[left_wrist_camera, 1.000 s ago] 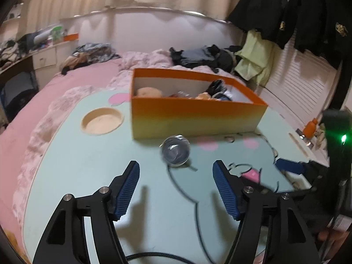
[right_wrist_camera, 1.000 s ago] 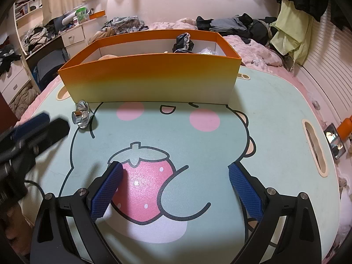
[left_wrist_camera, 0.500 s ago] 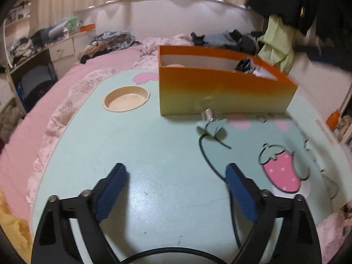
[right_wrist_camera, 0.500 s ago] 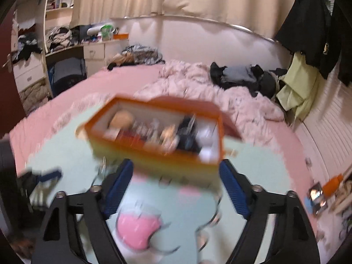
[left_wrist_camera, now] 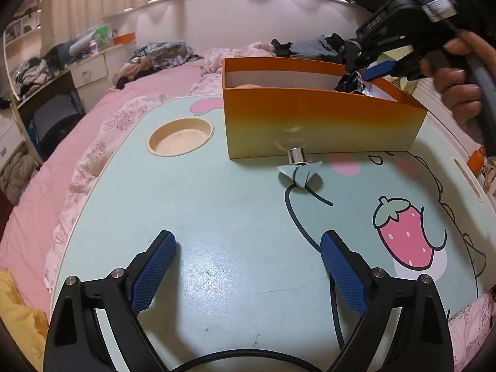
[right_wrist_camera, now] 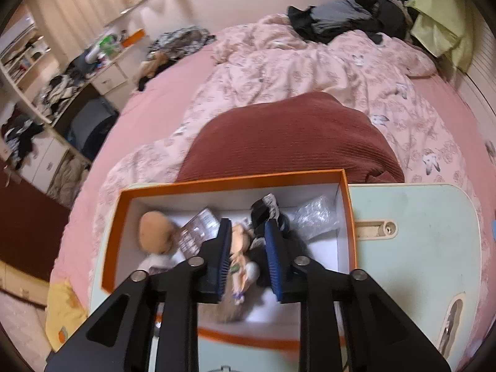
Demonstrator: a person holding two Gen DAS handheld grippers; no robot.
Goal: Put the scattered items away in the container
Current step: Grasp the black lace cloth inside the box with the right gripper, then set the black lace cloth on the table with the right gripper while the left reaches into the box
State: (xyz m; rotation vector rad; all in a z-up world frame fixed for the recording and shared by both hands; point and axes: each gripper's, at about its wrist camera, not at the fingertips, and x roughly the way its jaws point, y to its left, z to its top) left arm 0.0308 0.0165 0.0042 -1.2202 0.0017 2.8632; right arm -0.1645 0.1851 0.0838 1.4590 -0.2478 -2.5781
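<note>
Through the left wrist camera I see my left gripper (left_wrist_camera: 246, 266) spread wide over the mint lap tray (left_wrist_camera: 192, 204), nothing between its blue pads. A small shiny metal funnel (left_wrist_camera: 298, 163) lies on its side on the tray, its short polished spout toward the orange box (left_wrist_camera: 319, 130) and just beside the box's near wall, its mirrored cone reflecting the tray's print. A round cup recess (left_wrist_camera: 180, 136) sits toward the tray's far left corner. At upper right, a hand (left_wrist_camera: 458, 80) carries my right gripper (left_wrist_camera: 376, 69) above the box.

Through the right wrist camera, my right gripper (right_wrist_camera: 246, 248) hangs over the open box (right_wrist_camera: 114, 226), its jaws closing with no object pinched between them. Below lie a tan round plush (right_wrist_camera: 155, 232), a small figurine (right_wrist_camera: 241, 241), a clear plastic bag (right_wrist_camera: 316, 217) and black fabric (right_wrist_camera: 263, 210).
</note>
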